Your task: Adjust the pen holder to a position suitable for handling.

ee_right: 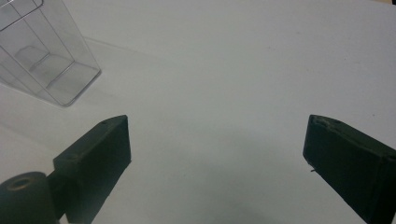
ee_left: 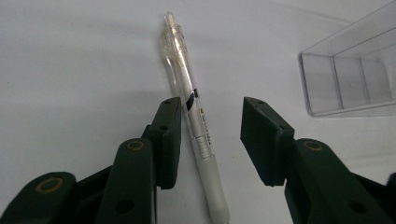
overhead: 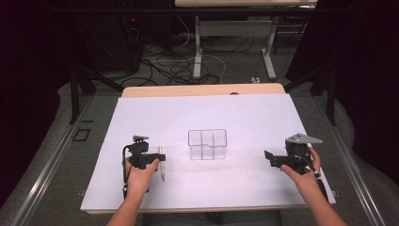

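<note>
left gripper astride pen, perhaps touching

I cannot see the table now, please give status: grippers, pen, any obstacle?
Left gripper jaws astride the pen, not clamped. Right gripper open, nothing between its jaws. Pen flat on the table, beside the clear organizer. Nothing in the way.

Your left gripper sits low near the table's front-left, jaws part-closed; your right gripper gapes wide, front-right.
</note>
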A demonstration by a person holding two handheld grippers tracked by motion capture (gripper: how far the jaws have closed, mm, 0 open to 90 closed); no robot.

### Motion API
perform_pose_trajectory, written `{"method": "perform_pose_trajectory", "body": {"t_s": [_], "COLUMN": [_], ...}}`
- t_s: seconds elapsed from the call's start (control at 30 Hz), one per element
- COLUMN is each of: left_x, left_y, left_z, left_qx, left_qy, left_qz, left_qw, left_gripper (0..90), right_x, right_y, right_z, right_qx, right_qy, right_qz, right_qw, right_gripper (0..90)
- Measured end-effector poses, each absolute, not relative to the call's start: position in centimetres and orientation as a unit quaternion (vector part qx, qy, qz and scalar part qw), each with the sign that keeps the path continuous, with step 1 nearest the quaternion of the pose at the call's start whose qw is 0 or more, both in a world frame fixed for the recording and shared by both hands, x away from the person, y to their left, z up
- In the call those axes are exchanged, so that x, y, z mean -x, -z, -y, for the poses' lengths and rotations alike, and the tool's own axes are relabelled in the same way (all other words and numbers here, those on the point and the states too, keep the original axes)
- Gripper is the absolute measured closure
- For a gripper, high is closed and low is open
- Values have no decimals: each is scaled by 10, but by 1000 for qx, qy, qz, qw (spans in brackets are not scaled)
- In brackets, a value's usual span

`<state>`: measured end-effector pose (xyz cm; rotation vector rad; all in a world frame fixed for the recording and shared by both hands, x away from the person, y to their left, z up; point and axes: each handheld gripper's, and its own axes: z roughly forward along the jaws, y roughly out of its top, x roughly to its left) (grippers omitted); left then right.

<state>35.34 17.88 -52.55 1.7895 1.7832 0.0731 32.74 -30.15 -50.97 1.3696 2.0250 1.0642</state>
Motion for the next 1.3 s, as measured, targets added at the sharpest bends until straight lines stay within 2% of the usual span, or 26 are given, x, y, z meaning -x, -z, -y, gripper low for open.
{"method": "perform_pose_trajectory", "body": {"t_s": [0.3, 0.87, 1.13, 1.3], "left_x": [-351, -350, -352, -352], "left_y": [529, 536, 535, 535], "left_z": [-176, -169, -167, -169], "left_qx": [-682, -694, -704, -698], "left_qy": [-22, -9, -20, -13], "left_qz": [-674, -672, -669, -673], "left_qw": [282, 257, 236, 245], "left_gripper": [645, 665, 723, 743], "right_x": [-327, -328, -328, -330], "right_y": [513, 514, 514, 515], "right_z": [302, 303, 303, 303], "right_qx": [-503, -503, -503, -505], "right_qy": [-383, -383, -380, -382], "right_qz": [-740, -740, -741, -740], "right_qw": [231, 231, 231, 229], "right_gripper": [70, 70, 70, 70]}}
